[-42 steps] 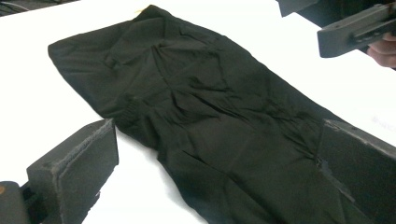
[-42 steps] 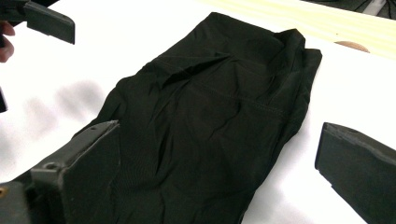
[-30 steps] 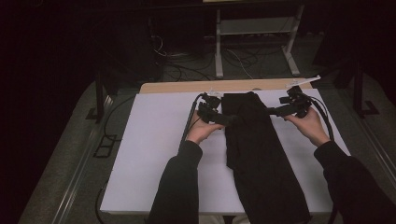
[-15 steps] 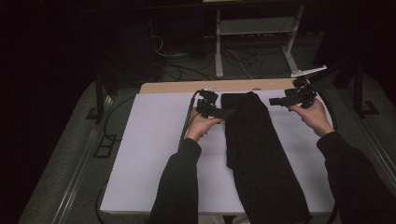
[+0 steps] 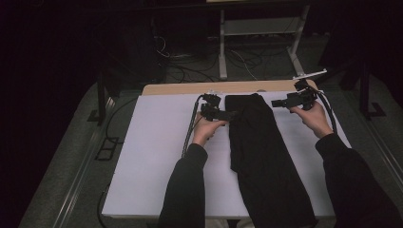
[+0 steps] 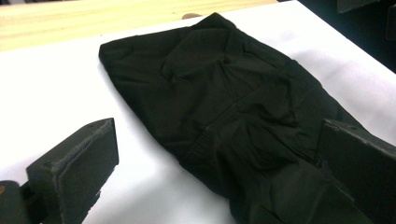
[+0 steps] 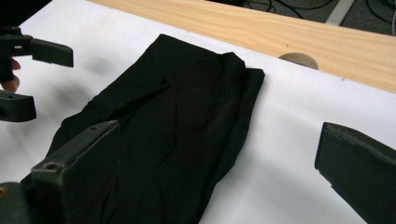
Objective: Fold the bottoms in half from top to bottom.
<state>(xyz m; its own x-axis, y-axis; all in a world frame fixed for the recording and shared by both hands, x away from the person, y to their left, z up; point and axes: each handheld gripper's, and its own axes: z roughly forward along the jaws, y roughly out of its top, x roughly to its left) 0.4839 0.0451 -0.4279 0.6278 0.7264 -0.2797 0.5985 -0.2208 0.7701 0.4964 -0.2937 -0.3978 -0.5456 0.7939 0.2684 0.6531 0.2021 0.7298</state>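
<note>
On the white surface (image 5: 157, 156) before us, nothing blocks the folded black garment (image 5: 259, 152), creased, lying lengthwise centre-right. Our left hand-held gripper (image 5: 233, 114) spreads at its edge; our right hand-held gripper (image 5: 275, 103) hovers spread beside it.

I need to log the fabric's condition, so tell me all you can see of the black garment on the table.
The black garment is thin, matte, creased cloth, folded into a long narrow strip. It lies flat on the white table cover, running from near the far wooden edge to the near edge. An elastic-looking seam crosses it. The open left claw sits at its left edge; contact is unclear.
</note>
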